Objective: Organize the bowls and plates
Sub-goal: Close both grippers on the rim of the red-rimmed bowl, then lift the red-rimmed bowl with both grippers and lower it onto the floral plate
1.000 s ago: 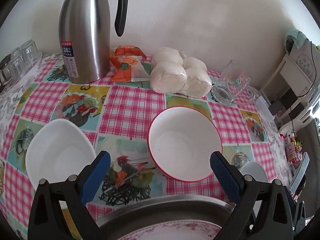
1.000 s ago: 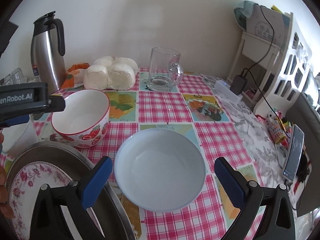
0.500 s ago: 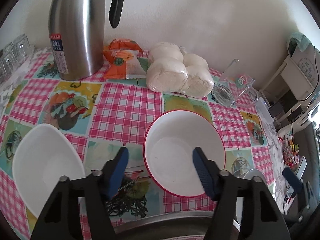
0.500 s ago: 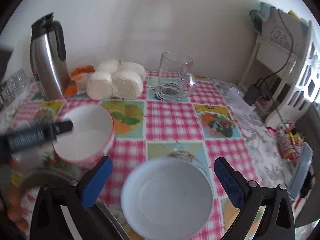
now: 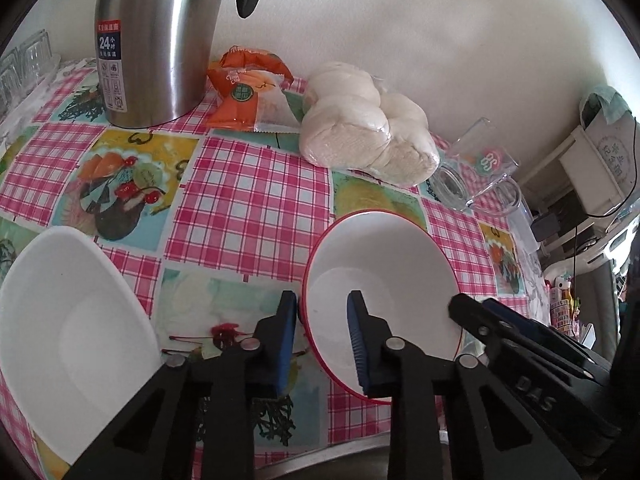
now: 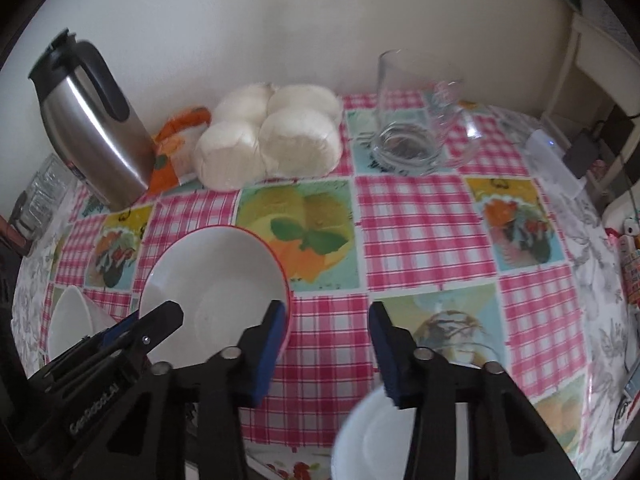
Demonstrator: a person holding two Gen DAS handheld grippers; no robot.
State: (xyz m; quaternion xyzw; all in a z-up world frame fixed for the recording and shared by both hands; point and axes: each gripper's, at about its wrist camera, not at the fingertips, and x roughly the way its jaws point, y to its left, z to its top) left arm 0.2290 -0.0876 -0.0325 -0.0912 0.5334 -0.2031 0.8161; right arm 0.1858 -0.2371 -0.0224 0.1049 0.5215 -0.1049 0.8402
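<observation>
A white bowl with a red rim (image 5: 380,264) (image 6: 212,280) stands mid-table. My left gripper (image 5: 322,328) straddles its left rim, one finger outside and one inside. The jaws are closing, and a gap still shows at the inner pad. My right gripper (image 6: 328,340) is also closing. Its left finger stands at the same bowl's right rim, and its right finger hangs over a pale bowl (image 6: 368,440) near the front edge. Mostly tablecloth shows between them. A white squarish bowl (image 5: 68,320) sits at the left.
A steel thermos (image 5: 156,40), an orange snack pack (image 5: 248,92), a bag of white buns (image 5: 360,128) and a glass mug (image 6: 412,120) line the back wall. A metal tray's rim (image 5: 320,452) shows at the front. A shelf with cables stands off the table's right.
My left gripper dropped onto the red-rimmed bowl's left rim and narrowed its jaws. My right gripper swung left from over the pale bowl to the red-rimmed bowl's right rim, its jaws also narrowing.
</observation>
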